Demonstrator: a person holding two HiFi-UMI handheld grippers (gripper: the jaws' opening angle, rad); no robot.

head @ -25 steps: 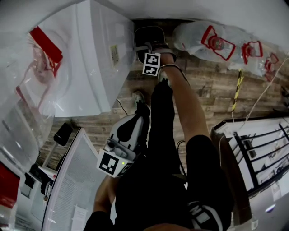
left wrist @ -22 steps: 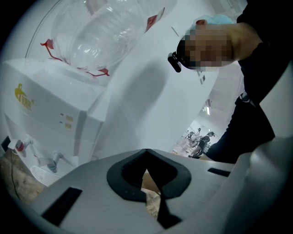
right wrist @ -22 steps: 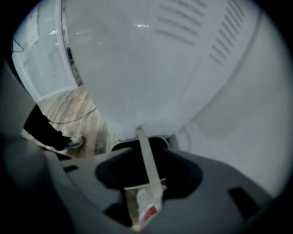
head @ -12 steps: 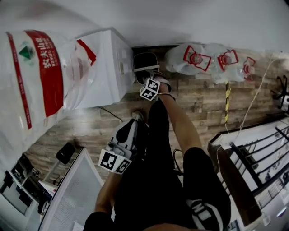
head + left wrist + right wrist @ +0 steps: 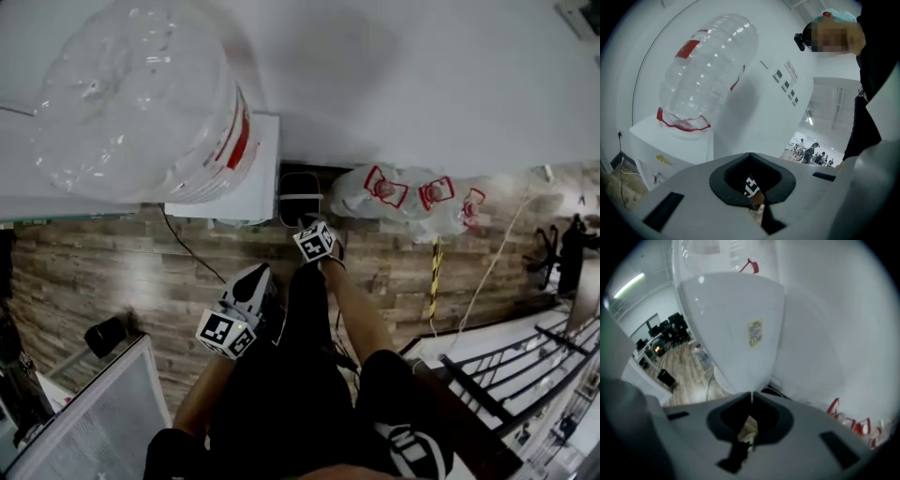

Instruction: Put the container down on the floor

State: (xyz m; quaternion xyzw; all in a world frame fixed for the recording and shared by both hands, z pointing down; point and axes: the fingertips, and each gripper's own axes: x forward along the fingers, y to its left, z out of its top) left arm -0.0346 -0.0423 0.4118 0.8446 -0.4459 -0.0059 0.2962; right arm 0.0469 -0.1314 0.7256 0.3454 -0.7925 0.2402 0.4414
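**Container (image 5: 361,202) down by the wall (image 5: 422,84)**

It lies on the wood floor (image 5: 112,272), leftmost of 3 clear jugs (image 5: 436,211). It looks empty, so probably light, thin-walled and slick. Its red handle (image 5: 380,185) seems the surest hold. The right gripper (image 5: 751,398) has just been closing on nothing. The left gripper (image 5: 750,156) is pinched together, also empty.

Person wears black short-sleeved shirt (image 5: 403,389) with white print (image 5: 412,452), black trousers (image 5: 305,323).

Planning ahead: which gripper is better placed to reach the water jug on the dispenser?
Probably left: the left gripper sees the whole water jug; the right gripper faces the side of the dispenser. Both are shut and empty; the right's jaws have just closed.
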